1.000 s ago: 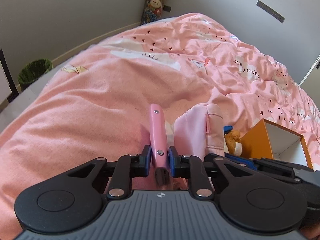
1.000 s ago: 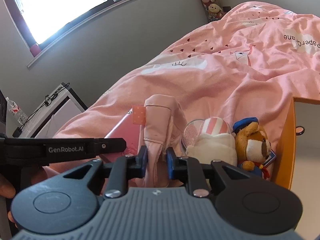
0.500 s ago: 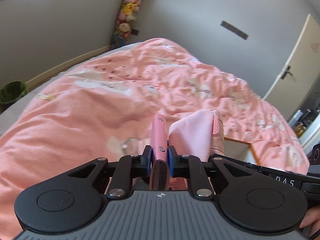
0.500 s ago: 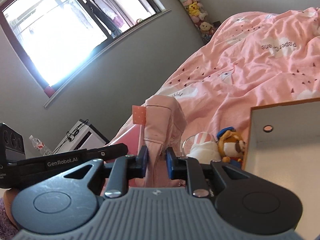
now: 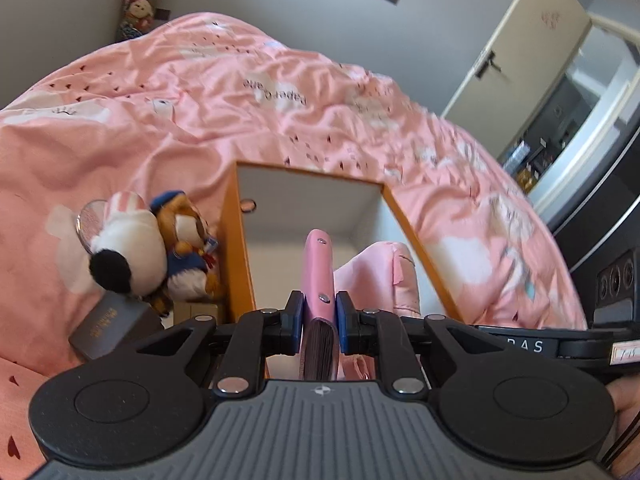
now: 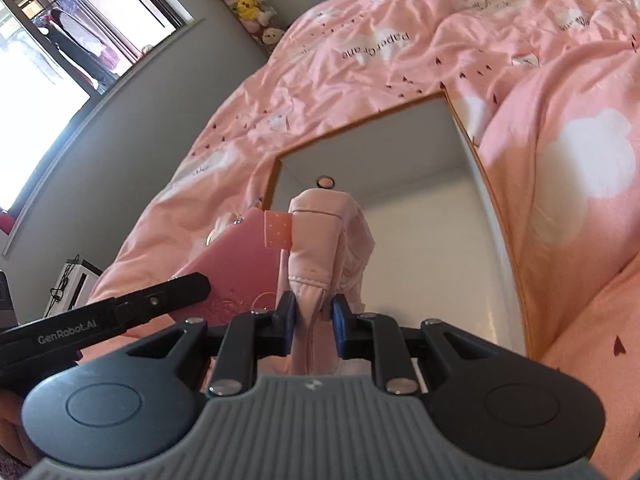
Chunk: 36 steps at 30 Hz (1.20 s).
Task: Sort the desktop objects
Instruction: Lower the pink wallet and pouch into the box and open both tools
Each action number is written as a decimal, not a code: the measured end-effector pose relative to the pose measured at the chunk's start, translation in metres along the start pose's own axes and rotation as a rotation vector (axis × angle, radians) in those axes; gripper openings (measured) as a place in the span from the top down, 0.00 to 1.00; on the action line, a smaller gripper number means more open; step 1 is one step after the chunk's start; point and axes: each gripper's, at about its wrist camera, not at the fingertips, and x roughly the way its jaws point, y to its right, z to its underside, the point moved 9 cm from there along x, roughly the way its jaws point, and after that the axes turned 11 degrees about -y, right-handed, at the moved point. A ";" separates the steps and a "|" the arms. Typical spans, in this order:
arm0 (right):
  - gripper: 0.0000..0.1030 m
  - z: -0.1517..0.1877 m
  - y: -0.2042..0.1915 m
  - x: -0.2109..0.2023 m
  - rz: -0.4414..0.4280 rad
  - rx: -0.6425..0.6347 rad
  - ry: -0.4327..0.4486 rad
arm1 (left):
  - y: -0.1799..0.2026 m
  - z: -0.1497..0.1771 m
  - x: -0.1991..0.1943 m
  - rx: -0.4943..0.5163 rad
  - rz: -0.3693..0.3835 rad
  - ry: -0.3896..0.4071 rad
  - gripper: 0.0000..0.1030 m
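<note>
My left gripper [image 5: 319, 312] is shut on a pink notebook [image 5: 319, 268] held edge-up, above the near edge of an orange box [image 5: 234, 240] with a white inside. My right gripper [image 6: 313, 318] is shut on a pale pink fabric pouch [image 6: 332, 236], which hangs over the same orange box [image 6: 464, 128]. The pouch [image 5: 384, 276] shows just right of the notebook in the left wrist view. The notebook [image 6: 236, 264] shows left of the pouch in the right wrist view, with the left gripper's black arm across it.
Left of the box lie a white plush dog [image 5: 128, 248], a brown plush bear in blue [image 5: 184, 240] and a dark grey small box [image 5: 108, 328] on the pink duvet [image 5: 280, 92]. A door [image 5: 516, 52] and dark furniture stand at the right; a window [image 6: 60, 32] is at the left.
Both grippers have swung sideways with their loads, from over the bare duvet to above the orange box. The plush toys have slid to the left in view. Both grips are unchanged.
</note>
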 end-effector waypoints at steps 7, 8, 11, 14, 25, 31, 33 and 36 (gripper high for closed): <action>0.80 0.017 0.017 0.026 0.014 0.008 -0.172 | 0.012 0.023 0.018 0.133 -0.150 -0.048 0.82; 0.80 0.017 0.018 0.028 0.022 -0.005 -0.191 | 0.014 0.026 0.020 0.153 -0.169 -0.052 0.82; 0.80 0.014 0.018 0.034 0.028 -0.017 -0.237 | 0.019 0.033 0.025 0.186 -0.194 -0.077 0.82; 0.80 0.014 0.016 0.042 0.022 -0.021 -0.274 | 0.020 0.040 0.033 0.177 -0.206 -0.132 0.82; 0.79 0.018 0.018 0.069 -0.022 0.038 -0.327 | 0.012 0.046 0.042 0.163 -0.192 -0.250 0.77; 0.79 0.018 0.014 0.073 -0.015 0.007 -0.353 | 0.008 0.042 0.044 0.136 -0.126 -0.314 0.75; 0.79 0.016 0.015 0.073 -0.014 0.004 -0.355 | 0.008 0.041 0.045 0.132 -0.104 -0.326 0.74; 0.79 0.013 0.018 0.072 -0.013 0.007 -0.354 | 0.006 0.042 0.046 0.103 -0.035 -0.370 0.73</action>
